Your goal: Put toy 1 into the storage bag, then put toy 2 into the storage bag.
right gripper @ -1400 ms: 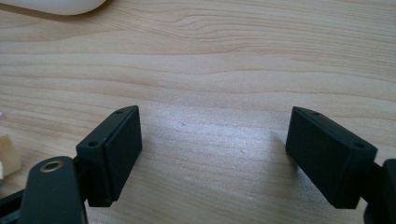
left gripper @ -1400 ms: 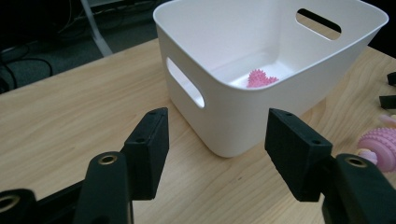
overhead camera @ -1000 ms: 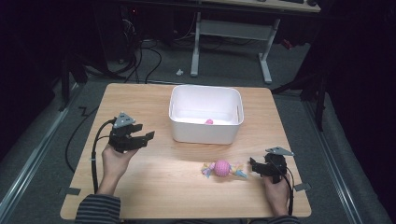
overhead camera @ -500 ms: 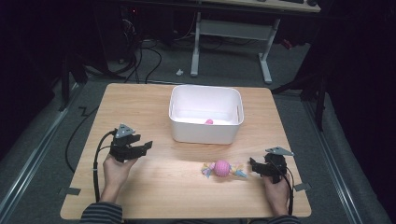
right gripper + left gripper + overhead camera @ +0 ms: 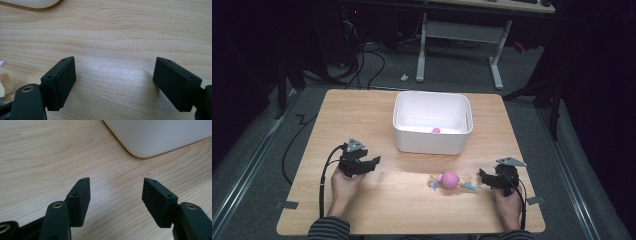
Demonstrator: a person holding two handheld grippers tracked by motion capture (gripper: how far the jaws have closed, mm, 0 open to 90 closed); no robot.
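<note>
With its jaws spread and empty at the frame's lower right, the right gripper [image 5: 484,176] should slide left to straddle the pink ball toy [image 5: 450,180] at its round middle, not its frayed ends.

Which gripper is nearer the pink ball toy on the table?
Right. The right gripper sits just beside the pink ball toy; the left gripper is well across the table.

wooden table [image 5: 362,115] | white bin [image 5: 432,145] at back centre | pink ball toy [image 5: 450,180] front right
</note>
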